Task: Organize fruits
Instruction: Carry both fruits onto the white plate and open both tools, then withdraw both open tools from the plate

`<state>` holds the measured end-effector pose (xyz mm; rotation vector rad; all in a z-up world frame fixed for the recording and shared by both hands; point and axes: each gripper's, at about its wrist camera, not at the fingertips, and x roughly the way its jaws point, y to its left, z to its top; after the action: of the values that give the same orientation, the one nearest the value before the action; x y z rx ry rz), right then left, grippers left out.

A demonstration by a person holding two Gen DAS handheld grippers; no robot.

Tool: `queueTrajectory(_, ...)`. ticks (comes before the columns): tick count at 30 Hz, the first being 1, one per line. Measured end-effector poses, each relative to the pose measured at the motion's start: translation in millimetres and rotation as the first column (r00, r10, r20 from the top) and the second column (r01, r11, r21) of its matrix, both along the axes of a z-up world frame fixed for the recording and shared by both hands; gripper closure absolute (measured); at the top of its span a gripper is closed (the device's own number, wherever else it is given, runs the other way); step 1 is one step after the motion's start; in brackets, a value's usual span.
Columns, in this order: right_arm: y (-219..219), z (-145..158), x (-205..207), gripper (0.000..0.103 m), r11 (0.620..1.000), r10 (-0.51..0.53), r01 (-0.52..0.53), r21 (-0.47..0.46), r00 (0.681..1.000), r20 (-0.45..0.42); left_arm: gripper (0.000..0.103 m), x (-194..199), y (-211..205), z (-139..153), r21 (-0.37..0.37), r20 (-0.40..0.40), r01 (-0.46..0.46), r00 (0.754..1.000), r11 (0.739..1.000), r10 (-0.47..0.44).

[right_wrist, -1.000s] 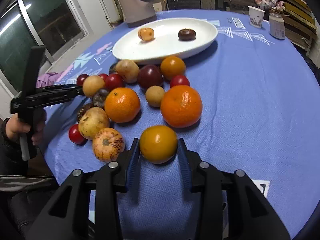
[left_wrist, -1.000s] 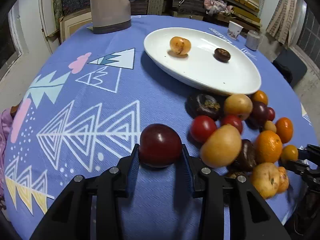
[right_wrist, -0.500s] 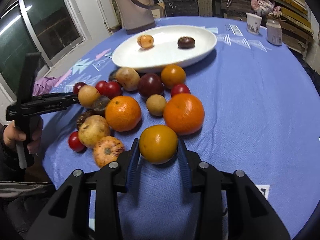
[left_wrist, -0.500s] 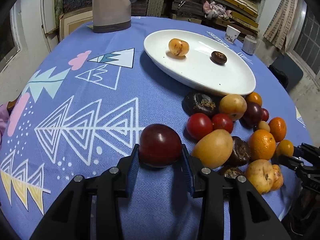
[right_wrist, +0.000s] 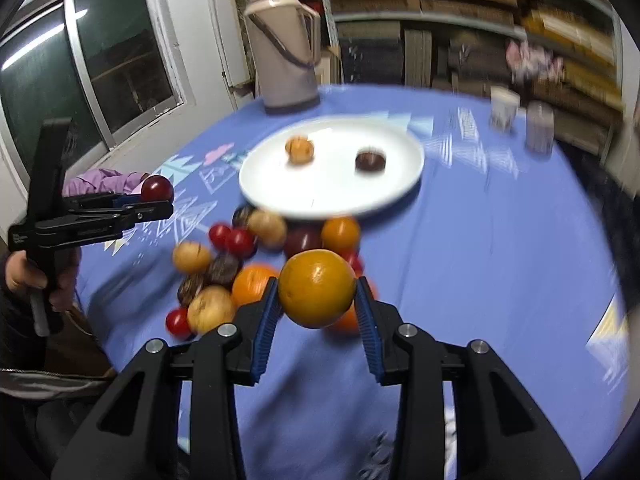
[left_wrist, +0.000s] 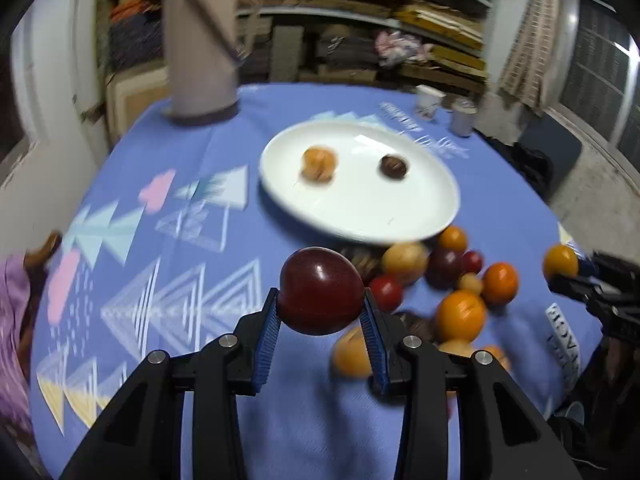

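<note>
Here the left claw [left_wrist: 320, 316] grips a dark red round plum [left_wrist: 320, 290], the right claw [right_wrist: 316, 312] a round orange citrus [right_wrist: 316, 288], both lifted short of the white oval plate [left_wrist: 420, 216]; next, carry and release over it.

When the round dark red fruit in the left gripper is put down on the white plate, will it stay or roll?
The round dark red fruit will probably roll: it looks nearly spherical, with no flat side. Its glossy skin shows bright highlights, so it may slip between the left gripper pads. The white plate looks shallow, so a gentle, low release seems wise.
</note>
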<state>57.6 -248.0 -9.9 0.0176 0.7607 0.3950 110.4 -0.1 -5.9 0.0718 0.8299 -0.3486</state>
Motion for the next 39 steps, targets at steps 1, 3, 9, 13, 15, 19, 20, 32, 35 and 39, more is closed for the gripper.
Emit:
queueTrajectory(1, 2.3, 9.3, 6.2, 0.066, 0.999, 0.000, 0.001, -0.039, 1.000, 0.029, 0.063, 4.8, -5.0, 4.3, 0.009, 0.008, 0.013, 1.000, 1.000, -0.013)
queueTrajectory(3, 4.3, 18.3, 17.7, 0.066, 0.997, 0.011, -0.007, -0.077, 0.999, 0.053, 0.063, 18.0, -14.5, 10.6, 0.033, 0.030, 0.011, 0.999, 0.999, -0.011)
queueTrajectory(9, 16.2, 14.8, 90.4, 0.066, 0.992, 0.057, -0.054, -0.115, 0.998, 0.019, 0.063, 73.6, -39.4, 3.1, 0.035, -0.009, 0.033, 0.999, 0.999, -0.032)
queueTrajectory(13, 25.1, -6.1, 132.4, 0.066, 0.989, 0.066, -0.071, -0.126, 0.997, -0.043, 0.063, 108.4, -45.3, -14.6, 0.049, -0.063, 0.012, 0.998, 0.999, -0.009)
queueTrajectory(15, 26.9, -15.1, 149.5, 0.066, 0.990, 0.066, -0.074, -0.124, 0.995, -0.069, 0.063, 125.5, -44.2, -24.1, 0.059, -0.091, -0.006, 0.996, 0.998, 0.011)
queueTrajectory(19, 27.8, -34.3, 184.1, 0.066, 0.990, 0.053, -0.068, -0.122, 0.991, -0.125, 0.063, 150.9, -40.6, -37.4, 0.062, -0.125, -0.028, 0.992, 0.998, 0.035)
queueTrajectory(20, 27.9, -38.5, 191.4, 0.066, 0.990, 0.048, -0.065, -0.123, 0.990, -0.134, 0.064, 155.7, -40.0, -38.4, 0.053, -0.127, -0.026, 0.991, 0.998, 0.032)
queueTrajectory(32, 4.3, -43.7, 215.8, 0.039, 0.996, -0.058, 0.051, -0.071, 0.994, -0.098, 0.038, 168.9, -43.9, -17.4, 0.027, -0.039, -0.036, 0.999, 0.999, 0.037)
queueTrajectory(35, -6.2, -33.5, 203.5, 0.039, 0.997, -0.070, 0.067, -0.035, 0.994, -0.088, 0.038, 156.9, -42.3, -9.5, 0.014, -0.036, -0.025, 0.999, 1.000, 0.026)
queueTrajectory(39, -18.8, -19.3, 170.9, 0.020, 0.995, -0.099, 0.097, -0.032, 0.994, -0.049, 0.035, 134.9, -38.4, -4.5, 0.016, -0.034, -0.007, 0.999, 1.000, 0.008)
